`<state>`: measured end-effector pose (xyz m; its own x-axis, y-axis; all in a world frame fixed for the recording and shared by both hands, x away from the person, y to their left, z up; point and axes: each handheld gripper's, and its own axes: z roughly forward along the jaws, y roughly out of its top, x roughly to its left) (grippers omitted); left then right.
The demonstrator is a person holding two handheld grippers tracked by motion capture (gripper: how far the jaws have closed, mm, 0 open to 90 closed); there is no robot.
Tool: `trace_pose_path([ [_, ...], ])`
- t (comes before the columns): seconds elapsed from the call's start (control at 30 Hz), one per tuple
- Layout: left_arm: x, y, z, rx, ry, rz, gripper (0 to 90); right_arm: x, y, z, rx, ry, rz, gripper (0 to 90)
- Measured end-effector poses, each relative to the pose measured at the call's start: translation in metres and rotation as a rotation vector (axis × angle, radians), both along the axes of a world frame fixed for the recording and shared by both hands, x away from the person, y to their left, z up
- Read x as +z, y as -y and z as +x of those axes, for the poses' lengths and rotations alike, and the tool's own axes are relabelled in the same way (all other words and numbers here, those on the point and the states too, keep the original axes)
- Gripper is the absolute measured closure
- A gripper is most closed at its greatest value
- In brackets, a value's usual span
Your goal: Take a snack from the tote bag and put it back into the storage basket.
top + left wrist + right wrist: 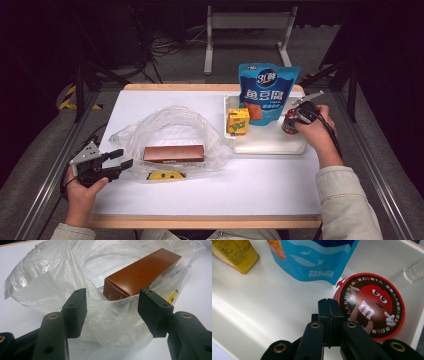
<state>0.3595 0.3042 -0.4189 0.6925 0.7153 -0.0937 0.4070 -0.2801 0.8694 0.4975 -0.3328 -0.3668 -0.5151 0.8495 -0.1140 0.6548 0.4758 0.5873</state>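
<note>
A crumpled clear plastic bag (170, 131) lies on the white table, with a long brown box (173, 153) inside it and a small yellow item (166, 175) at its near edge. My left gripper (121, 160) sits at the bag's left end, open. In the left gripper view the bag's (50, 277) film lies loose between my left gripper's (112, 307) pads, with the brown box (142, 275) beyond. My right gripper (293, 119) is in the white tray (265, 144), over a round red candy tub (288, 127). Its jaws (330, 302) are shut together with nothing between them, beside the tub's lid (372, 305).
The tray (262, 302) also holds a standing blue snack pouch (266, 92) and a yellow drink carton (238, 121), both just left of the tub. The pouch (317, 257) stands close behind my right gripper. Metal frame rails run along both sides of the table.
</note>
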Motion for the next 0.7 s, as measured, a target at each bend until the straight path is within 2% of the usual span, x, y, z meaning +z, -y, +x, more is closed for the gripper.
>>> trace_pose_path([
  [0.17,0.000,-0.001,0.000,0.001,0.004,-0.001,41.2,0.000,-0.003,0.002,0.002,0.006,-0.020,90.0],
  [0.37,0.000,-0.001,0.000,0.001,0.004,-0.001,41.1,-0.001,-0.001,0.000,0.002,0.005,-0.020,90.0],
  [0.53,0.000,-0.001,0.000,0.002,0.004,-0.003,41.1,0.001,0.001,-0.004,0.018,0.010,0.012,90.0],
  [0.6,0.000,-0.001,0.000,0.002,0.004,-0.003,41.1,0.002,0.000,-0.007,0.033,-0.005,0.005,90.0],
  [0.7,0.000,0.000,0.000,0.001,0.000,0.000,41.1,0.002,-0.001,-0.009,0.044,-0.029,-0.034,90.0],
])
